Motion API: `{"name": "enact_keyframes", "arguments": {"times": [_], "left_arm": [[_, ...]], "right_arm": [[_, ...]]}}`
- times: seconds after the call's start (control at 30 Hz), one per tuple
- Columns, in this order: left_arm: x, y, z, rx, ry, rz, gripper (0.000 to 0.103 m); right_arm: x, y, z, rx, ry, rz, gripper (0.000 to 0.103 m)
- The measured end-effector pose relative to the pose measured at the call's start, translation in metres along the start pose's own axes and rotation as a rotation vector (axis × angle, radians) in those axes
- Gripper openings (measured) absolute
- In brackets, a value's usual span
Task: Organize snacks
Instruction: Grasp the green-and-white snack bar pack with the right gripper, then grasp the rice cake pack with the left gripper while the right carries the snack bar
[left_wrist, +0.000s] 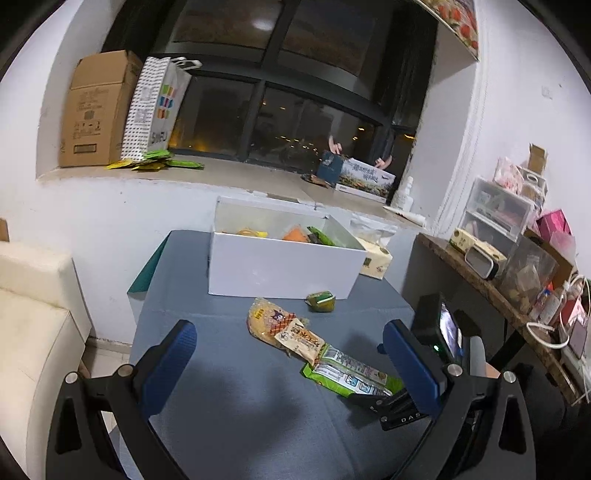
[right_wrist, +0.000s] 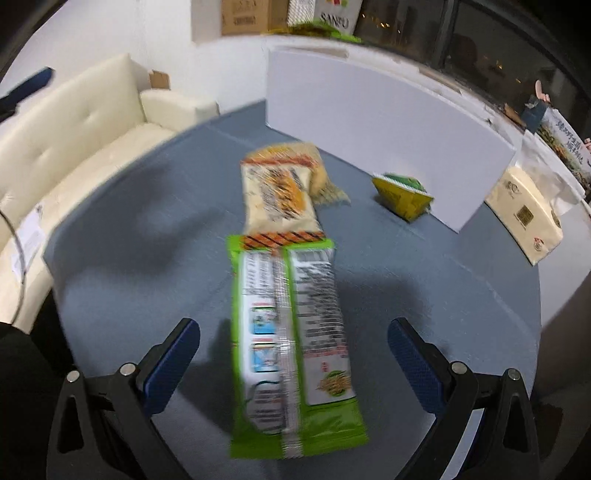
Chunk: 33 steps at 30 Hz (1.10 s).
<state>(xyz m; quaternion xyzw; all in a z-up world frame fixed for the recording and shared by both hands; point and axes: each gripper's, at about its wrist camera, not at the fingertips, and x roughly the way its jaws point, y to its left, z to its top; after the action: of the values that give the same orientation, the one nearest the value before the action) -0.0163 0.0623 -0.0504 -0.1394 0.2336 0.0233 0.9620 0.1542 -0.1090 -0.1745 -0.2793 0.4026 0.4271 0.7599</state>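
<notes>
White walls (left_wrist: 110, 206), dark night window (left_wrist: 280, 110), cream sofa (right_wrist: 74, 147), cluttered wooden shelf (left_wrist: 491, 291)

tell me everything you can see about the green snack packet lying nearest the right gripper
The green snack packet is a long, flat, glossy plastic pouch with bright green borders, lying back side up: white printed panels and a clear centre seam show. It rests flat on the blue-grey table, lengthwise between the open fingers of the right gripper, which do not touch it. Its far end meets or slightly overlaps a cream-and-orange snack bag. Print is too blurred to read.

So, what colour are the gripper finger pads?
Blue pads on black frames, clearest in the right wrist view.
</notes>
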Motion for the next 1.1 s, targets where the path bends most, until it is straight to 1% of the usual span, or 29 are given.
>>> {"name": "enact_keyframes", "arguments": {"times": [0.03,0.07,0.1,0.13,0.17,0.2,0.23,0.33,0.43,0.57,0.63,0.67,0.8,0.93,1.03,1.1], "left_arm": [[0.003,-0.003,-0.001,0.013,0.006,0.001,0.103],[0.005,-0.006,-0.003,0.021,0.016,0.000,0.103],[0.009,-0.007,-0.004,0.029,0.027,-0.001,0.103],[0.014,-0.010,-0.007,0.041,0.045,-0.001,0.103],[0.019,-0.013,-0.009,0.054,0.060,-0.001,0.103],[0.024,-0.015,-0.010,0.069,0.075,0.005,0.103],[0.031,-0.019,-0.012,0.086,0.093,0.005,0.103],[0.062,-0.028,-0.019,0.132,0.163,0.012,0.103],[0.096,-0.031,-0.024,0.111,0.242,0.004,0.103],[0.123,-0.040,-0.028,0.139,0.293,-0.018,0.103],[0.131,-0.045,-0.032,0.173,0.321,-0.026,0.103],[0.137,-0.050,-0.036,0.208,0.336,-0.031,0.103],[0.157,-0.067,-0.048,0.295,0.406,-0.054,0.103],[0.182,-0.082,-0.059,0.312,0.475,-0.098,0.103],[0.206,-0.091,-0.068,0.333,0.532,-0.087,0.103],[0.216,-0.089,-0.070,0.316,0.555,-0.090,0.103]], "right_arm": [[0.002,-0.002,-0.001,0.012,0.011,0.003,0.103],[0.005,-0.003,-0.002,0.026,0.024,0.031,0.096],[0.008,-0.004,-0.004,0.034,0.036,0.065,0.083],[0.011,-0.003,-0.005,0.034,0.057,0.085,0.066],[0.008,-0.001,-0.008,0.024,0.034,0.069,0.064],[0.006,0.001,-0.010,0.018,0.035,0.073,0.063],[0.004,0.002,-0.012,0.011,0.035,0.083,0.061],[-0.011,-0.002,-0.020,0.047,0.000,0.110,0.061],[-0.034,-0.011,-0.032,0.093,-0.034,0.118,0.061],[-0.069,-0.015,-0.051,0.109,-0.089,0.131,0.061],[-0.087,-0.017,-0.065,0.119,-0.113,0.102,0.061],[-0.094,-0.019,-0.070,0.131,-0.123,0.091,0.061],[-0.119,-0.036,-0.093,0.199,-0.176,0.053,0.061],[-0.131,-0.050,-0.105,0.253,-0.204,0.032,0.061],[-0.134,-0.053,-0.110,0.276,-0.217,0.029,0.061],[-0.136,-0.054,-0.113,0.286,-0.225,0.033,0.061]]}}
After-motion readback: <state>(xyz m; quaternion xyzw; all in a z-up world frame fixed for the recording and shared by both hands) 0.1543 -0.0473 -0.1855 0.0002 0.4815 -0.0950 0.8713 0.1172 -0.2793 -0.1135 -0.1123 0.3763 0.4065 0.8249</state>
